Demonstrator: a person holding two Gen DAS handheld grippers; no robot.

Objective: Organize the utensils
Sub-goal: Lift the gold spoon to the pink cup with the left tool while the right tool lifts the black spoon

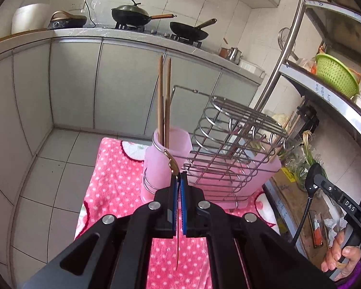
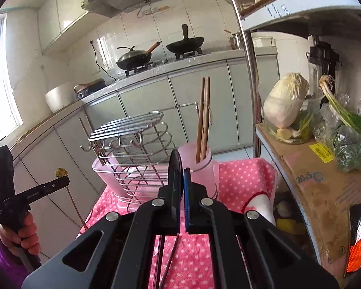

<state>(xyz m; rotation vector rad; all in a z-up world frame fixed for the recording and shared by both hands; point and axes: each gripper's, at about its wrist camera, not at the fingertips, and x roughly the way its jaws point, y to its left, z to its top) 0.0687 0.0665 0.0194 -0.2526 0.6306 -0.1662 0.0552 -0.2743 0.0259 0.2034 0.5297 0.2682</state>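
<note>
My left gripper is shut on a thin gold utensil with an ornate end, held just in front of the pink cup of the wire utensil rack. Two wooden chopsticks stand in that cup. My right gripper is shut on a black spoon, its bowl pointing up, its handle hanging below the fingers. The rack, pink cup and chopsticks lie just ahead of it. The left gripper with the gold utensil shows at the left of the right wrist view.
The rack stands on a pink dotted towel. A metal shelf unit with a green basket and vegetables stands on the right. Kitchen counter with two woks runs behind. The right gripper shows at the right edge.
</note>
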